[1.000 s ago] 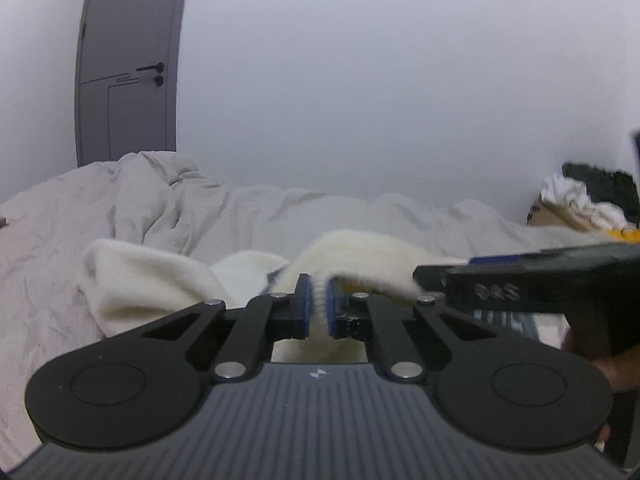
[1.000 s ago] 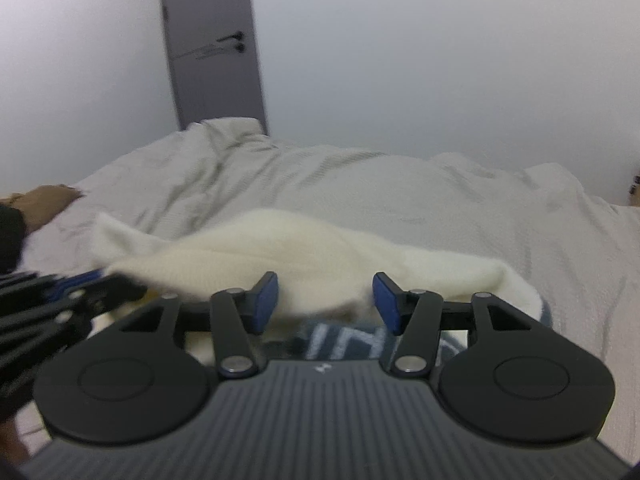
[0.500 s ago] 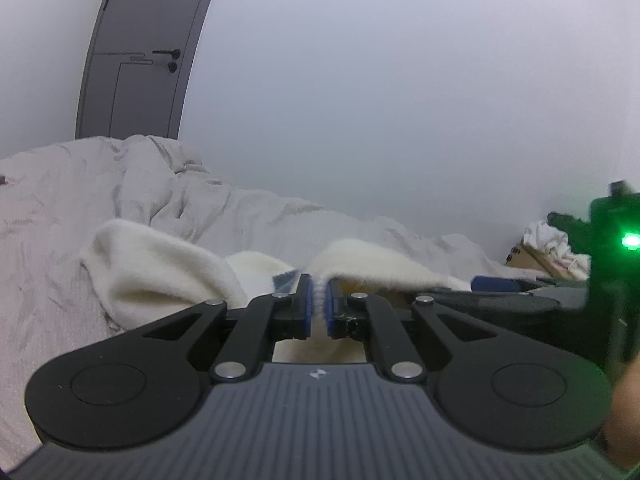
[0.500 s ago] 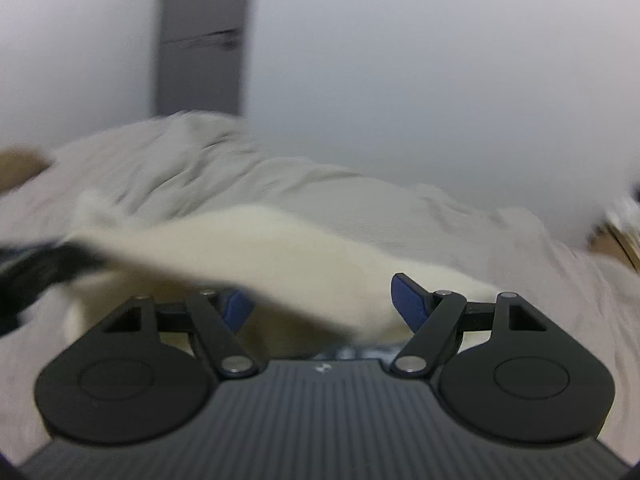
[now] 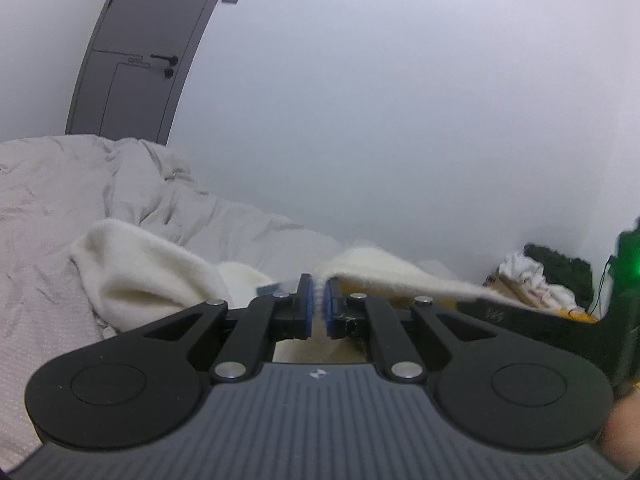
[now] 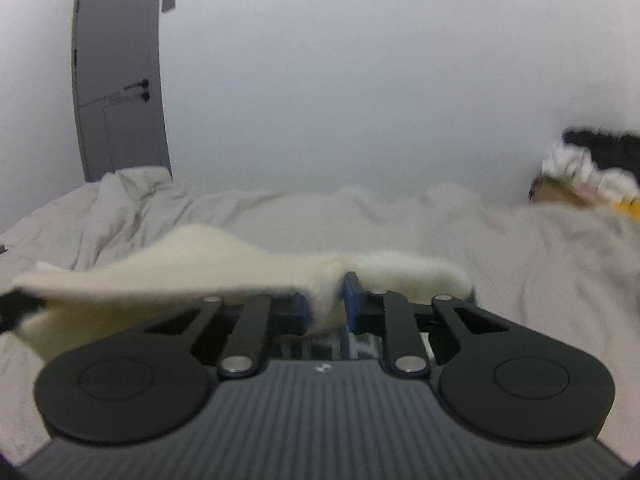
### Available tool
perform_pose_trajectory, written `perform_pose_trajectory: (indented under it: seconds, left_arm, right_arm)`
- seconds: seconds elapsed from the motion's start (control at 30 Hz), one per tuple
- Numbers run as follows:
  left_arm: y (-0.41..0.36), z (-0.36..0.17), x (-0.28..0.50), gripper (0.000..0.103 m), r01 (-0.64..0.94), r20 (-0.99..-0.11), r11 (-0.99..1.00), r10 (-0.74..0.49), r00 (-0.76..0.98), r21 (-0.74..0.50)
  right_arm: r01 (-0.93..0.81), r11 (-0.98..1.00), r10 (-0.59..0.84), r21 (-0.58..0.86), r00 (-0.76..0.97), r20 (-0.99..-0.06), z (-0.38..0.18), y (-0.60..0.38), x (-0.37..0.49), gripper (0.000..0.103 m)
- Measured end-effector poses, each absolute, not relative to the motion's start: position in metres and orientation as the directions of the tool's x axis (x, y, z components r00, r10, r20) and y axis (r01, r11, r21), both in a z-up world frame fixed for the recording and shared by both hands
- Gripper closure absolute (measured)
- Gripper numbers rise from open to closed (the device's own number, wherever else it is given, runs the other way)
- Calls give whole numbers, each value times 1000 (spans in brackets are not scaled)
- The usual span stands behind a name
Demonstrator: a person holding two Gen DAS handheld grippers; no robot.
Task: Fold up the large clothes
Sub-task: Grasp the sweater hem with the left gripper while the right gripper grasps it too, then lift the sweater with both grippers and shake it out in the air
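Home bedroom: rumpled grey duvet (image 6: 400,224) on bed, grey door (image 5: 136,52), plain white wall (image 5: 400,100).

Rumpled grey duvet (image 6: 400,224). Closed grey door (image 5: 136,56), black handle. Cardboard box (image 6: 560,194) of white cloths, by the wall.

Fluffy cream garment (image 6: 224,264), stretched above bed

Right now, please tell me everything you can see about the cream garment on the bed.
The cream garment looks like thick, fuzzy fleece or knit. It lies partly bunched on the wrinkled grey bedding, and a stretch of it spans between the two grippers. The left gripper pinches a thin edge; the right gripper, whose jaws have just been closing, pinches a fold. A dark printed part shows underneath, too blurred to read.
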State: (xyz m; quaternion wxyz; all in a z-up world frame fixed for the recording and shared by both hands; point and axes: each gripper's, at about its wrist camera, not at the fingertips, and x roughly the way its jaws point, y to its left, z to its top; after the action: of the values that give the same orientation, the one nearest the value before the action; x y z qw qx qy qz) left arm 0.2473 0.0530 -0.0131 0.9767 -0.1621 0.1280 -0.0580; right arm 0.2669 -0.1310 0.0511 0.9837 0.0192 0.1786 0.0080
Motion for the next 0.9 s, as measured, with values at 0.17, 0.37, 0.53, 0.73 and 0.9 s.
perform_pose_trajectory:
  seconds: [0.17,0.37,0.53,0.73,0.9]
  left_arm:
    - [56,8,220,96,119,-150,921,-186,971,-370]
    - [62,36,171,96,176,-43,900,-210,977,-399]
    - [67,58,110,96,234,26,881,-245,969,-412]
    - [56,71,45,96,259,21,904,-268,963,-342]
    - [41,53,31,96,227,-122,913,-282,952,-340]
  right_arm:
    - [-37,999,47,38,954,-296,90,-140,233,86]
    - [-100,994,90,-47,978,-190,131,-136,158,87]
    - [-133,990,124,-49,980,-153,145,-138,103,87]
    - [-170,985,166,-11,972,-167,148,-152,53,87]
    - [-176,984,177,24,960,-215,127,-162,38,87]
